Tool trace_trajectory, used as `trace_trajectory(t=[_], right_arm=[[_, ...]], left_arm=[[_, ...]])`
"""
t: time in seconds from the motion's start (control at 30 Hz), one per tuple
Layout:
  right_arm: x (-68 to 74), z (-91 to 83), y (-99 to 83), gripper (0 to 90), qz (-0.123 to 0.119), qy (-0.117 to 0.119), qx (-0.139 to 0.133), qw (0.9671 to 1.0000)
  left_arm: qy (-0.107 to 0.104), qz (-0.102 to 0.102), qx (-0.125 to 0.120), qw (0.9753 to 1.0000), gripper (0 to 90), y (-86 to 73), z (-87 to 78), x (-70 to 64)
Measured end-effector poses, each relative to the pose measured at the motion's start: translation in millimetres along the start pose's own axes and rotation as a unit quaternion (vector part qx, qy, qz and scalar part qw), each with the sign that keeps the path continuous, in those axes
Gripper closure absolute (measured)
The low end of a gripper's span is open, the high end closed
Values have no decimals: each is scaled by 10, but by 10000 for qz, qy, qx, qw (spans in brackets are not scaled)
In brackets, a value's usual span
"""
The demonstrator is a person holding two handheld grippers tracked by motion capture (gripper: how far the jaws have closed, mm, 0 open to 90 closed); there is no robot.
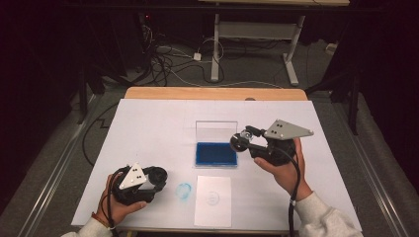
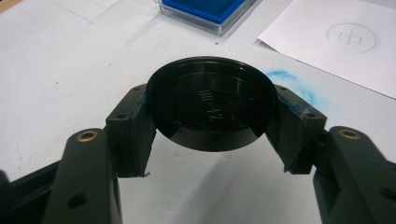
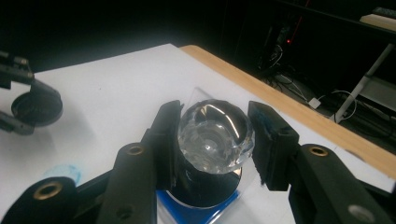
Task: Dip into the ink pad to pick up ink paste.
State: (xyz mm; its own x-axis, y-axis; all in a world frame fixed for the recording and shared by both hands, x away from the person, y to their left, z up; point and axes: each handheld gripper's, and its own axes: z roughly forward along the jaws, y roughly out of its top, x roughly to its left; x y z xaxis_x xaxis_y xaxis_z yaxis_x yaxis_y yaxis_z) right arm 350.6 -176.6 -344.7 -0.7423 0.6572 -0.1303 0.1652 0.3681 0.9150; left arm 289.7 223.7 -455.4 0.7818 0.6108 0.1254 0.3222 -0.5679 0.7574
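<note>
Fingers [image 2: 135, 133] clamp the black cap [image 2: 212, 102], held level.

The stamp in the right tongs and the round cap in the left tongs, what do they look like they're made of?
The stamp has a clear faceted knob, seemingly glass or acrylic: it glints and shows through. Its base looks dark and glossy, material unclear. The cap looks like glossy black moulded plastic, with raised lettering and soft reflections on its flat face.
</note>
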Motion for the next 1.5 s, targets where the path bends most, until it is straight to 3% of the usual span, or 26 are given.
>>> trace_trajectory(t=[0.2,0.43,0.67,0.93,1.17,1.43,1.5], right_arm=[[-25,118,205,568,-63,62,93,9999],[53,446,329,568,-214,193,560,9980],[204,970,155,568,-443,290,1232,9910],[269,1407,-84,568,-399,404,1769,9826],[276,1514,-172,568,-314,424,1975,9789],[292,1498,-168,569,-282,446,1896,9805],[306,1509,-182,568,-268,484,1957,9791]], left_arm=[[1,-6,4,10000,369,-5,-9,-2],[35,-41,-9,10000,369,-8,-12,4],[14,-30,-13,10000,369,-12,-12,5],[-19,-34,-10,10000,369,-28,-18,15],[-22,-40,-2,10000,369,-33,-22,16],[-18,-48,11,10000,369,-24,-16,13],[-23,-53,15,10000,369,-22,-12,13]])
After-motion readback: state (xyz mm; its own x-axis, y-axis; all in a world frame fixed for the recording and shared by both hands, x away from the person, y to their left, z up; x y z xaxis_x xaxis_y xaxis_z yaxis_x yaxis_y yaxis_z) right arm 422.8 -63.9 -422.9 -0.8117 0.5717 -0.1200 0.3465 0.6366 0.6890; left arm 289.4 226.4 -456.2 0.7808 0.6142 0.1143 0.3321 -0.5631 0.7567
